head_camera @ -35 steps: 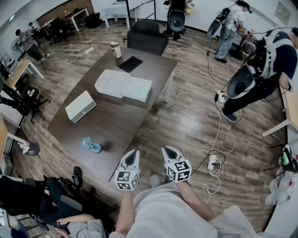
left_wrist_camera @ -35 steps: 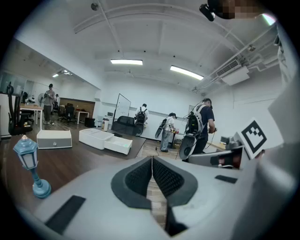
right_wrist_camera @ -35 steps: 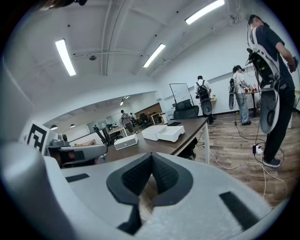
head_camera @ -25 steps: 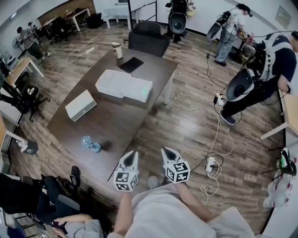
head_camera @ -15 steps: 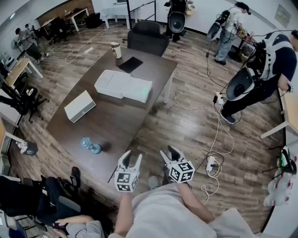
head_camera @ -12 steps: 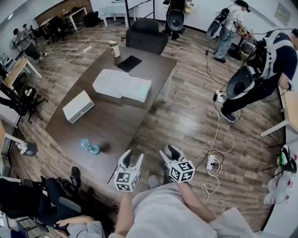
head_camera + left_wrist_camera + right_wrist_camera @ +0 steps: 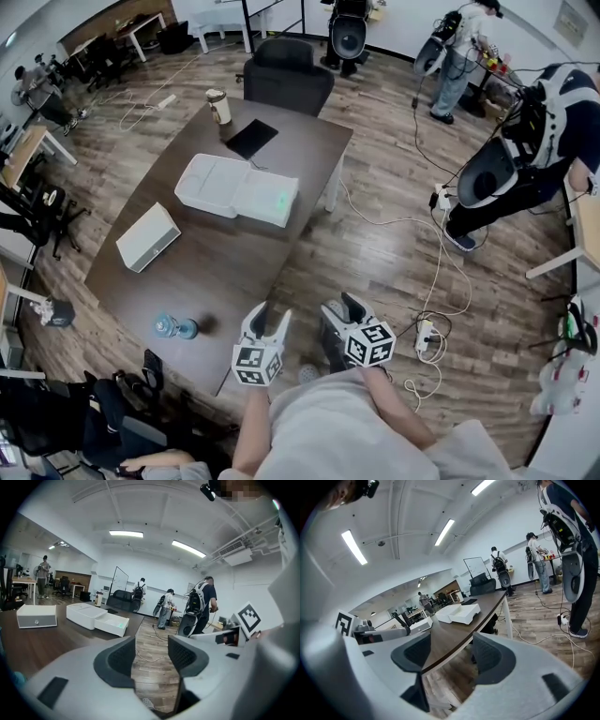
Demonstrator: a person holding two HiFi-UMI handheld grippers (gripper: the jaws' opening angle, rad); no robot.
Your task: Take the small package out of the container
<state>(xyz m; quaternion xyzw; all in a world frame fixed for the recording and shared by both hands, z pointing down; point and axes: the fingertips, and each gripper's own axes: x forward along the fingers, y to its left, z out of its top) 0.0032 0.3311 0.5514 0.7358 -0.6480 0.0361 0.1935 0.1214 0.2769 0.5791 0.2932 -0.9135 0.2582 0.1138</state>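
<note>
**Jaws apart on both sides, container far up the table**

Bottle (image 7: 175, 327) lies on its side at the near left end of the table (image 7: 216, 272). Only the head view shows it. Beyond it sits a small white box (image 7: 148, 236), which my left gripper view also catches at its left edge.

The white container (image 7: 239, 190) lies open in two halves near the table's middle, well ahead of me. A green glint shows in its right half. I cannot tell from any view whether that is the small package.

My left gripper (image 7: 271, 314) hangs by the table's near edge. Its jaws have just been opening, and its own view shows them apart with only floorboards between them.

My right gripper (image 7: 339, 307) is just beside it, over the floor. Its jaws have just been opening too and stand wider. Its own view shows the table's edge and the floor through the gap, with nothing held.

Far right, a person (image 7: 553, 131) stands on the floor.
</note>
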